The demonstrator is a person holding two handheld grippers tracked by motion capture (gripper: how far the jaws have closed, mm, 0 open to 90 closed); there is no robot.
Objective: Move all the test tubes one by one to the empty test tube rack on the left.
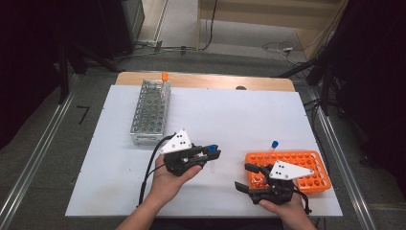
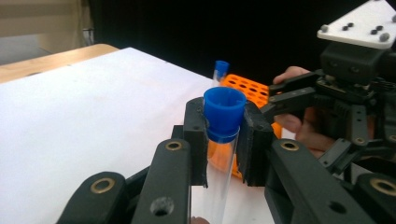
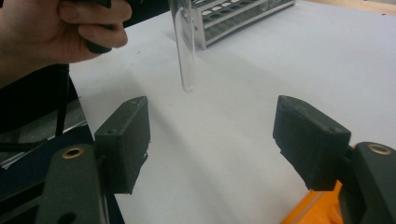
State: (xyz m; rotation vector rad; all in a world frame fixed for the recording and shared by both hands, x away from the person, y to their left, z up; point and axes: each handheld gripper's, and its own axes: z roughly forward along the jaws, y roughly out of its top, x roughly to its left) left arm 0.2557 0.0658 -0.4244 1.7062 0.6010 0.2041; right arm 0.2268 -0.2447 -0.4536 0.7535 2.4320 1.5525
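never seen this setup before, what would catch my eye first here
The blue-capped test tube stands out first, clamped just under its cap by the left gripper and held in the air above the white table. Next is the bright orange rack at the table's near right, with another blue-capped tube standing at its far edge and the right gripper open beside it. A metal rack sits at the far left, with an orange-capped tube at its far end.

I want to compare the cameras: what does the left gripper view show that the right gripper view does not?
Left gripper view: the round blue cap of the clear plastic tube, clamped between the left gripper jaws, and a second blue-capped tube standing in the orange plastic rack. Right gripper view: the open right gripper and the metal rack. Both: the clear tube and the white table.
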